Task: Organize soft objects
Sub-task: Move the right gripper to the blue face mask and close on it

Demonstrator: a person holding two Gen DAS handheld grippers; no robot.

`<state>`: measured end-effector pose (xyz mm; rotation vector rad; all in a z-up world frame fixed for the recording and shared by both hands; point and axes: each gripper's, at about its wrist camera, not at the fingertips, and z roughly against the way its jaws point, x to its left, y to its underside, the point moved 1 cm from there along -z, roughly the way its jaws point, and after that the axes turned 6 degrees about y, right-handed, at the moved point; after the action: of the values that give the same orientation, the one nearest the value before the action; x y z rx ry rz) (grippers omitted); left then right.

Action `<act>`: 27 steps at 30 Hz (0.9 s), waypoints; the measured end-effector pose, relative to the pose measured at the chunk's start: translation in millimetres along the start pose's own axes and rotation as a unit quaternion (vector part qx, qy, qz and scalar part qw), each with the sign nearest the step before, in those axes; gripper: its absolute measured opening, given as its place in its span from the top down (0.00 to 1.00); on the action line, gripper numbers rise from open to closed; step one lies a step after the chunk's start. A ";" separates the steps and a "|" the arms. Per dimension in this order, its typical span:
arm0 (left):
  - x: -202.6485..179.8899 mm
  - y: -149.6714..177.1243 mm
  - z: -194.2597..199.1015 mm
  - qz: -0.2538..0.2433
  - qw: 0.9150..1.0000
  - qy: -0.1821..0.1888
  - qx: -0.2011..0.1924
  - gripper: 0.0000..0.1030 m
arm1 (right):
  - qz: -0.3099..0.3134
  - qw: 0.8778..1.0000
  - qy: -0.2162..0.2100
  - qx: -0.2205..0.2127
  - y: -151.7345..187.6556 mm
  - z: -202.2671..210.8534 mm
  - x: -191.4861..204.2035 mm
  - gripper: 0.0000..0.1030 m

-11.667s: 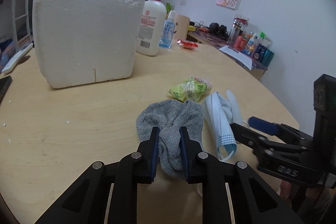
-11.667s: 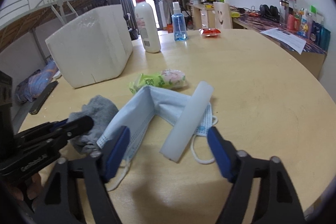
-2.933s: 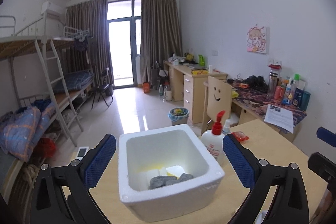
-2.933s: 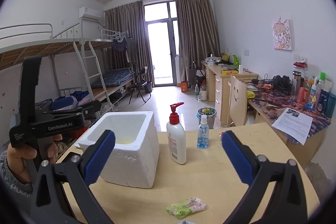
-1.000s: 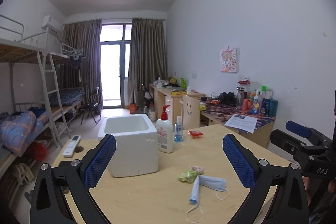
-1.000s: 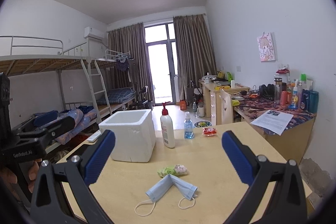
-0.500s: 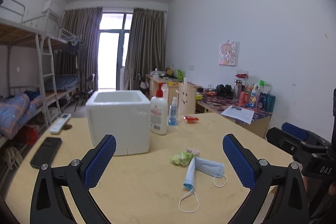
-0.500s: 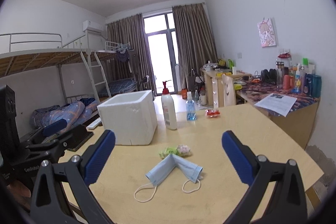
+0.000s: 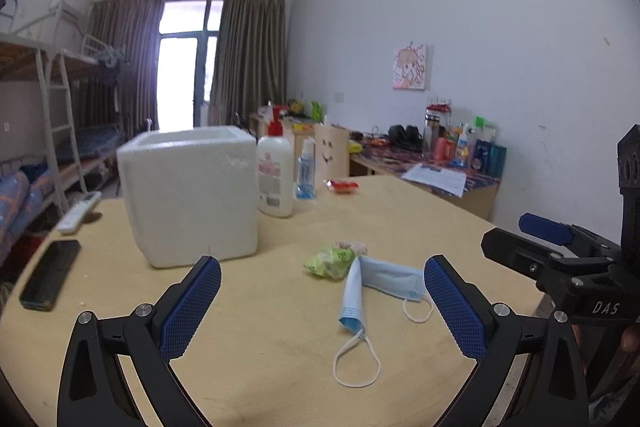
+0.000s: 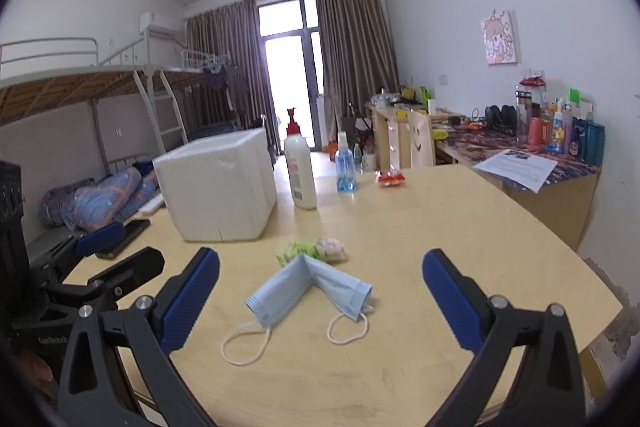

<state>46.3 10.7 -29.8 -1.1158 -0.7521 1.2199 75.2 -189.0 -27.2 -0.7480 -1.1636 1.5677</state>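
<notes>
both grippers, left gripper [image 9: 322, 309] and right gripper [image 10: 320, 301], have been lowered toward the folded pale blue face mask [image 10: 308, 287] on the bench, jaws apart and empty; it seems next for the white foam box [image 9: 190, 195].

The table [image 9: 400, 223] is pale yellowish wood. On it a light blue face mask [image 10: 308, 285] with white ear loops lies folded. Just behind it is a lime green packet [image 10: 298, 250] with a pink and white end. The foam box [image 9: 192, 195] is plain white. The pump bottle [image 10: 299, 171] is white with a red pump and a pinkish label; the small bottle [image 10: 345, 169] beside it is clear blue. A snack wrapper [image 10: 390, 177] is red. The phone [image 9: 51, 273] is black. Both sets of fingers [image 9: 188, 309] are black with blue ribbed pads.
</notes>
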 end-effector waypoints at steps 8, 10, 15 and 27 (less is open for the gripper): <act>15.3 3.3 -14.4 -0.002 1.000 -0.023 0.021 0.01 | 0.013 1.000 0.001 0.025 4.9 -20.2 -0.1 0.00; 21.3 3.3 -15.9 0.002 0.999 -0.025 0.024 0.01 | 0.014 0.999 -0.002 0.031 5.2 -26.7 0.4 0.00; 28.7 5.3 -24.2 0.012 0.999 -0.016 0.036 0.01 | 0.017 0.997 -0.034 0.067 6.1 -47.9 2.1 0.00; 47.7 7.5 -55.7 0.047 0.996 -0.018 0.078 0.01 | 0.046 0.989 -0.070 0.121 5.7 -77.0 0.4 0.00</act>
<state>105.6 42.7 -59.9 -1.0120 -0.6241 1.3579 141.2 -164.6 -59.1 -0.5442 -1.0253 1.8245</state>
